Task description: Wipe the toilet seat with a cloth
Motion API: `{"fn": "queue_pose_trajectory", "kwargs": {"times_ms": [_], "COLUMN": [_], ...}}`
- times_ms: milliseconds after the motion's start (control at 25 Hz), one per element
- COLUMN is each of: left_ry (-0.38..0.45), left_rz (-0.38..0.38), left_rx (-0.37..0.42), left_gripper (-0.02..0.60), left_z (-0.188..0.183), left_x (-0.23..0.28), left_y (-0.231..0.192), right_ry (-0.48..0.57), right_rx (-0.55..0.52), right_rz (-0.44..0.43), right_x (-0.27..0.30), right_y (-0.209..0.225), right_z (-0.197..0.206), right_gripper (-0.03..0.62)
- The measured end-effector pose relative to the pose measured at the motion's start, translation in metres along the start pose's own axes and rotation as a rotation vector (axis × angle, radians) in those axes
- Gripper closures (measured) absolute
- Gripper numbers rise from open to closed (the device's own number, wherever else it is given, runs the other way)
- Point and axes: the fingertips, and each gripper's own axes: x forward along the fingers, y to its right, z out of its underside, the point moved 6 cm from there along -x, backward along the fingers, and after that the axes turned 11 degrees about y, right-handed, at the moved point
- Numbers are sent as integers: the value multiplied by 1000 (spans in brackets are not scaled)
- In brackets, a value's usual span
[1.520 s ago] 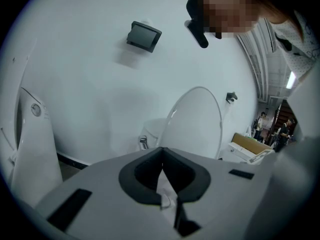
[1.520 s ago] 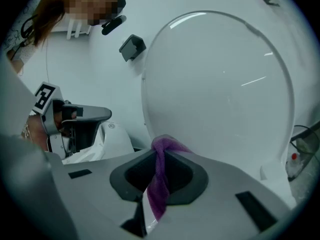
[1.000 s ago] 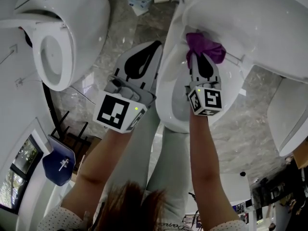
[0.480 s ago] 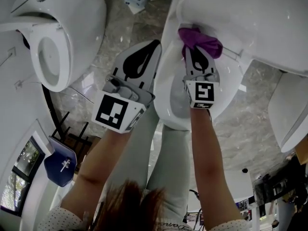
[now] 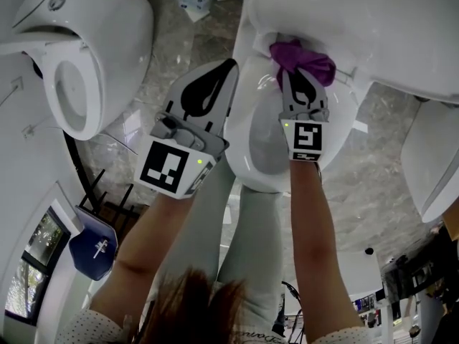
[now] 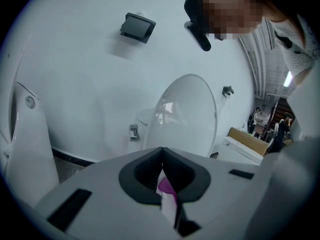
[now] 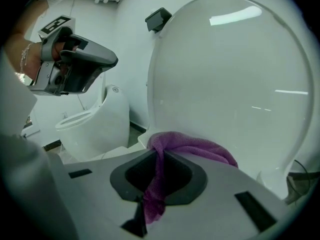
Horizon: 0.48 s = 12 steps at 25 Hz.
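Observation:
A white toilet stands under me with its seat point(image 5: 242, 131) down and its lid point(image 5: 358, 20) raised. My right gripper point(image 5: 301, 74) is shut on a purple cloth point(image 5: 307, 57), which is pressed on the rear of the seat just below the lid hinge. In the right gripper view the cloth point(image 7: 197, 146) bunches over the jaw tips of that gripper point(image 7: 161, 153) in front of the lid point(image 7: 235, 84). My left gripper point(image 5: 230, 66) hovers shut beside the seat's left edge and holds nothing. Its tips point(image 6: 161, 150) meet in the left gripper view.
A second white toilet point(image 5: 79, 70) stands to the left across a strip of grey marbled floor point(image 5: 179, 41). Another white fixture point(image 5: 430, 163) is at the right edge. Small packages point(image 5: 193, 2) lie on the floor at the top. My legs stand close to the bowl's front.
The right gripper carried the cloth slightly left along the seat's rear, then back a little right. The left gripper stayed about where it was.

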Motion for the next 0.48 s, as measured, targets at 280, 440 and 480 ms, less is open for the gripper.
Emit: {"fn": "queue_pose_trajectory", "kwargs": {"times_ms": [280, 440, 480], "left_ry": [1, -2, -2], "left_rz": [10, 12, 11], "left_rx": [1, 4, 6], "left_gripper": [578, 578, 578], "left_z": [-1, 0, 0], "left_x": [5, 7, 8], "left_y": [8, 11, 12], "right_ry": [6, 2, 1], "right_rx": [0, -5, -5], "right_rz": [10, 11, 14], "right_x": [-7, -11, -12], "right_y": [10, 15, 17], "right_z": [3, 5, 5], "right_gripper": [545, 545, 545]}}
